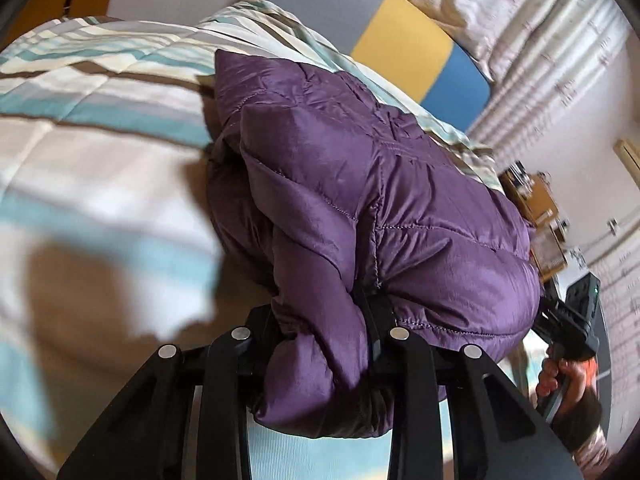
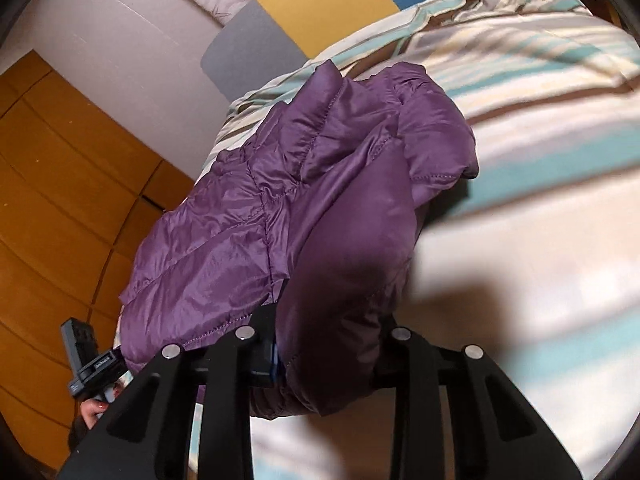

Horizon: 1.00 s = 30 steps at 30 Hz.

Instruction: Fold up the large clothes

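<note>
- The left gripper, a black two-finger tool, has its fingers closed on a thick fold of the purple quilted puffer jacket; the padded cloth bulges out between and below the fingers and hides their tips.
- The right gripper, the same black build, likewise pinches a bunched edge of the jacket, with the cloth wedged between its two fingers and hanging below them.
- The jacket stretches away from both grippers onto the bed; its near edge is lifted in the two grips, while the far part lies in puffy folds on the striped quilted bedspread of white, teal, grey and brown bands.
- No container shows in either view; the bedspread alone bears the jacket.
- In the left wrist view, the right gripper's black body shows at the right edge, with the person's right hand wrapped round its handle.
- In the right wrist view, the left gripper's body appears at the lower left, with fingers of the left hand below it.
- Both tools point downward at a slant toward the bed.
- Behind the bed stands a headboard of grey, yellow and blue panels.
- A wooden wardrobe fills the left side of the right wrist view.
</note>
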Motion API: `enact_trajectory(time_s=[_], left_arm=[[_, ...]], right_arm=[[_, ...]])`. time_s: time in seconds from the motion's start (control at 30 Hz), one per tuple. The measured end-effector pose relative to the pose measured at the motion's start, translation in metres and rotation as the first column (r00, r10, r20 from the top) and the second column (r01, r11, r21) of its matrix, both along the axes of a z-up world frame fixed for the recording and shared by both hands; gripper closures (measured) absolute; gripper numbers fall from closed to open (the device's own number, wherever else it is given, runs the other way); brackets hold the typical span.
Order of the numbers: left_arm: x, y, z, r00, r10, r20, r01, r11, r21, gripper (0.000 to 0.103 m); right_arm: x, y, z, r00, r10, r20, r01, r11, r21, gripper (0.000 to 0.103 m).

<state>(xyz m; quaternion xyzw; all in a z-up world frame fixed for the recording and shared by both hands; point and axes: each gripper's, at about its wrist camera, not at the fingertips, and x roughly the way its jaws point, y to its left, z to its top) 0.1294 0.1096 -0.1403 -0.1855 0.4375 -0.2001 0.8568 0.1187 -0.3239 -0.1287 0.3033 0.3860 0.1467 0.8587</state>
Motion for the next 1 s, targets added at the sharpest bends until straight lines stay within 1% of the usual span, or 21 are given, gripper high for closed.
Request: enact_trajectory(time_s=[0.03,0.13,0.23,0.27,0.33,0.37,0.4,0.43,0.47,0.53,0.6,0.63,0.67,0.7,0.73,0.8,0.87,0.9,0.93,0.97,1.0], left_arm=[[-0.017,0.003,-0.001,1.000,-0.017,0.002,0.017,1.000,0.001,0.073],[-0.048,0.003,-0.005,0.999,-0.048,0.007,0.048,0.999,0.004,0.073],[-0.075,0.004,-0.005,0.997,-0.067,0.028,0.067,0.998,0.004,0.072],[-0.078,0.003,-0.005,0.997,-0.068,0.038,0.068,0.998,0.013,0.071],[-0.085,0.000,-0.001,0.996,-0.066,0.064,0.062,0.996,0.058,0.056],[-0.087,0.000,0.003,0.995,-0.065,0.077,0.059,0.995,0.076,0.052],[-0.087,0.001,0.006,0.994,-0.063,0.088,0.055,0.995,0.083,0.041],[-0.088,0.005,0.013,0.992,-0.047,0.113,0.037,0.995,0.087,0.027],[-0.088,0.010,0.017,0.991,-0.027,0.134,0.016,0.996,0.085,0.022],[-0.087,0.020,0.026,0.984,0.013,0.180,-0.023,0.998,0.053,0.020],[-0.077,0.023,0.032,0.981,0.044,0.191,-0.052,0.998,0.036,0.016],[-0.068,0.021,0.034,0.981,0.039,0.189,-0.046,0.998,0.032,0.016],[-0.059,0.019,0.034,0.983,0.029,0.183,-0.037,0.999,0.037,0.016],[-0.045,0.014,0.031,0.987,0.012,0.159,-0.019,0.999,0.042,0.016],[-0.033,0.013,0.027,0.991,-0.006,0.133,0.002,1.000,0.028,0.016],[-0.024,0.009,0.019,0.996,-0.001,0.093,0.000,1.000,0.015,0.016],[-0.016,0.004,0.011,0.998,-0.014,0.060,0.015,1.000,-0.020,0.036],[-0.016,0.001,0.009,0.999,-0.016,0.048,0.018,0.999,-0.043,0.051],[-0.018,0.000,0.011,0.998,-0.014,0.054,0.017,0.999,-0.052,0.062],[-0.023,0.000,0.014,0.998,-0.011,0.068,0.015,0.999,-0.051,0.069],[-0.028,0.000,0.019,0.997,-0.005,0.082,0.009,0.999,-0.045,0.079]], right_arm=[[-0.016,-0.003,-0.002,1.000,0.008,-0.005,-0.008,1.000,0.017,0.075],[-0.047,-0.008,-0.002,0.999,0.031,-0.009,-0.031,0.999,0.030,0.075],[-0.076,-0.009,-0.001,0.998,0.057,-0.007,-0.057,0.998,0.009,0.075],[-0.076,-0.009,0.000,0.998,0.059,-0.006,-0.058,0.998,0.002,0.073],[-0.075,-0.008,0.004,0.998,0.062,-0.008,-0.062,0.998,-0.022,0.057],[-0.077,-0.011,0.006,0.998,0.058,-0.011,-0.059,0.997,-0.051,0.054],[-0.069,-0.014,0.009,0.999,0.049,-0.006,-0.050,0.996,-0.078,0.053],[-0.070,-0.017,0.012,0.999,0.040,0.005,-0.040,0.994,-0.098,0.053],[-0.071,-0.023,0.018,1.000,0.021,0.019,-0.019,0.994,-0.109,0.052],[-0.073,-0.034,0.030,0.998,-0.030,0.058,0.037,0.992,-0.119,0.040],[-0.064,-0.044,0.041,0.992,-0.075,0.105,0.088,0.988,-0.125,0.034],[-0.062,-0.044,0.042,0.991,-0.079,0.112,0.094,0.987,-0.131,0.034],[-0.050,-0.043,0.045,0.990,-0.080,0.118,0.097,0.985,-0.142,0.034],[-0.037,-0.042,0.046,0.990,-0.076,0.121,0.094,0.984,-0.151,0.034],[-0.025,-0.040,0.045,0.990,-0.073,0.121,0.091,0.984,-0.154,0.034],[-0.003,-0.034,0.045,0.991,-0.080,0.106,0.096,0.982,-0.162,0.033],[0.011,-0.021,0.039,0.993,-0.058,0.099,0.073,0.984,-0.164,0.033],[0.015,-0.014,0.037,0.994,-0.042,0.096,0.059,0.983,-0.176,0.039],[0.017,-0.009,0.034,0.995,-0.031,0.090,0.048,0.978,-0.201,0.058],[0.020,-0.002,0.033,0.997,-0.009,0.081,0.028,0.972,-0.232,0.069],[0.013,-0.001,0.029,0.997,0.020,0.074,-0.002,0.972,-0.235,0.083]])
